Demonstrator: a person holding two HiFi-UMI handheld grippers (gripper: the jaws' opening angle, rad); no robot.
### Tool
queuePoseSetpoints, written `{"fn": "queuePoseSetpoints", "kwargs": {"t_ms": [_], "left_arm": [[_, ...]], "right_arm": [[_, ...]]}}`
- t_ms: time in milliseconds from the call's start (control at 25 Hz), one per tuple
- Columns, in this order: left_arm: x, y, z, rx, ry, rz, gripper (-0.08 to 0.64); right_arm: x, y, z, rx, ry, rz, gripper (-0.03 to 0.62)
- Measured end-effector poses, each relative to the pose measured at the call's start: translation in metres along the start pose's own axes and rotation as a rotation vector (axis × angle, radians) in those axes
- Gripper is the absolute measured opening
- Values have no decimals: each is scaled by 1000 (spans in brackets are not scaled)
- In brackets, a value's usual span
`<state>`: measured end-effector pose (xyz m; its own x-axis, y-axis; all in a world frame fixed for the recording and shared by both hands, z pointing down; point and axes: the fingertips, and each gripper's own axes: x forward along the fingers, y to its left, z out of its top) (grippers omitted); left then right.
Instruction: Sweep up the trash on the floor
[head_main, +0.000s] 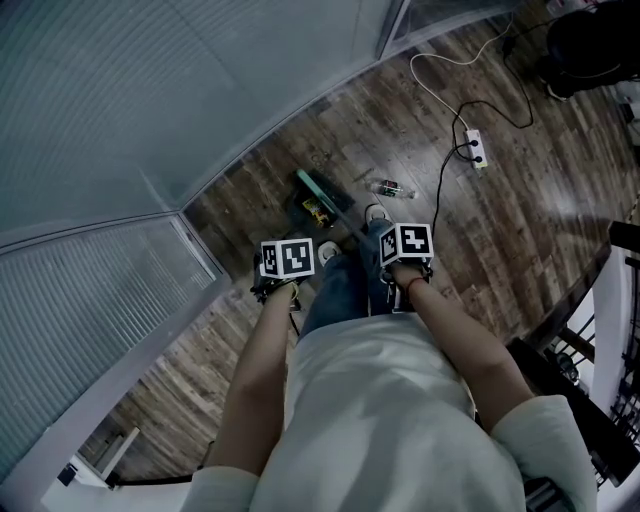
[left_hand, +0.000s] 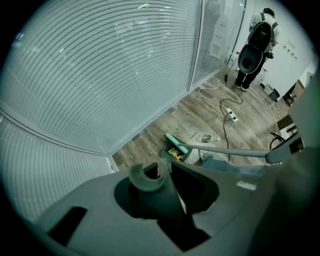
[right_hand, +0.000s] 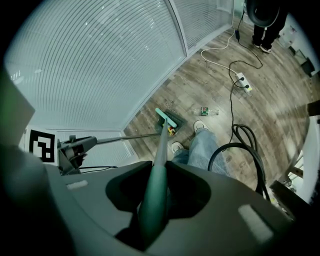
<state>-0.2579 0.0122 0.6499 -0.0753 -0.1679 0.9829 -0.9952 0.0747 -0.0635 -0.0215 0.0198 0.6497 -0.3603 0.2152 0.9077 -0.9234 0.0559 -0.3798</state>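
A dark dustpan (head_main: 312, 206) stands on the wood floor by the glass wall, and the teal broom head (head_main: 326, 190) rests at its mouth. Yellow trash (head_main: 316, 211) lies in the pan. A clear plastic bottle (head_main: 392, 188) lies on the floor to the right. My left gripper (left_hand: 161, 186) is shut on the grey dustpan handle (left_hand: 149, 181). My right gripper (right_hand: 155, 199) is shut on the teal broom handle (right_hand: 158, 165), which runs down to the broom head (right_hand: 166, 119). In the head view both grippers (head_main: 283, 276) (head_main: 405, 262) are held over my legs.
Frosted glass walls (head_main: 150, 110) meet in a corner just behind the dustpan. A white power strip (head_main: 477, 148) and its cables lie further right. My shoes (right_hand: 200, 125) stand next to the pan. A black cable loop (right_hand: 246, 146) hangs at my right. A person (left_hand: 254, 47) stands far off.
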Motion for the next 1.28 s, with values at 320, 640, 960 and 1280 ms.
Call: {"fn": "queuePoseSetpoints", "kwargs": {"t_ms": [320, 640, 960, 1280], "left_arm": [[-4, 1, -17, 65, -39, -38, 95], [-4, -11, -12, 169, -56, -52, 94], [-5, -26, -4, 235, -58, -62, 94], [-9, -52, 2, 290, -49, -60, 92]], "right_arm": [[-18, -12, -10, 61, -74, 15, 95], [-36, -30, -14, 164, -152, 26, 95], [-61, -65, -12, 302, -250, 39, 96], [-86, -115, -5, 379, -302, 15, 97]]}}
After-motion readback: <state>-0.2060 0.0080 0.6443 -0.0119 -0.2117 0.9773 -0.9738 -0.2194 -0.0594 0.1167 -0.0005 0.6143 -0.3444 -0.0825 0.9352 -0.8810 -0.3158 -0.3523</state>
